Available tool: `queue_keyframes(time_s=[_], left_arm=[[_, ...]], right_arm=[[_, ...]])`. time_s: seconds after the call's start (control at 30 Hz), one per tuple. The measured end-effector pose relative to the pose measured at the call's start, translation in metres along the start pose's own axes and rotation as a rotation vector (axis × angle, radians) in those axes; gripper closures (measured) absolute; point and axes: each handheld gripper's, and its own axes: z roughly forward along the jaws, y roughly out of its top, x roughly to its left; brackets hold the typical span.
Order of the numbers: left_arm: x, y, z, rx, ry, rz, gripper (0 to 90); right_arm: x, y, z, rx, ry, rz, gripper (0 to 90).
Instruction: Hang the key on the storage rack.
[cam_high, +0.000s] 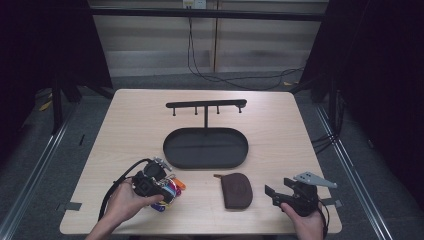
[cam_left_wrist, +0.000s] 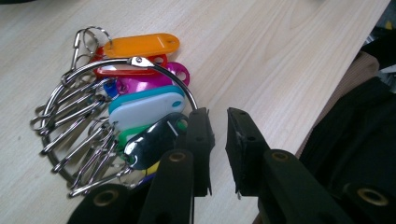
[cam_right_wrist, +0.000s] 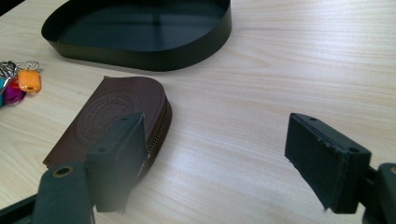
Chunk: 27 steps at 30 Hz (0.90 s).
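The worktop (cam_high: 280, 120) carried a tray (cam_high: 172, 150), a pouch (cam_high: 237, 190) and a key bunch (cam_left_wrist: 135, 107) near its front-left edge. The left gripper (cam_left_wrist: 218, 140), jaws nearly together and empty, sat just beside the bunch's ring. The right gripper (cam_right_wrist: 215, 154) had its jaws spread, empty.

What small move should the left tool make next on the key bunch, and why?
Probably shift the left tool sideways until the big ring sits between its jaws, then close. The jaws stand nearly together with nothing between them; the ring passes outside one jaw, and the key bunch lies on the table.
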Motion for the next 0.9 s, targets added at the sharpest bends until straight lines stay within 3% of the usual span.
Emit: queue_keyframes(time_s=[0.23, 0.33, 0.43, 0.73, 0.9], left_arm=[[-0.002, 0.009, 0.01, 0.067, 0.002, 0.009, 86.0], [-0.002, 0.013, 0.015, 0.095, 0.017, 0.011, 85.3], [-0.001, 0.016, 0.016, 0.092, 0.01, 0.004, 82.5], [-0.001, 0.022, 0.026, 0.169, 0.039, 0.012, 83.2], [-0.001, 0.023, 0.028, 0.185, 0.04, 0.008, 83.8]], right_arm=[[0.0, 0.0, 0.001, 0.005, -0.003, 0.0, 20.6], [0.0, 0.0, 0.001, 0.006, -0.003, 0.001, 20.6], [0.0, 0.0, 0.001, 0.007, -0.003, 0.0, 20.5], [0.0, 0.0, 0.002, 0.012, -0.001, -0.002, 20.6], [0.0, 0.0, 0.002, 0.011, -0.001, -0.003, 20.4]])
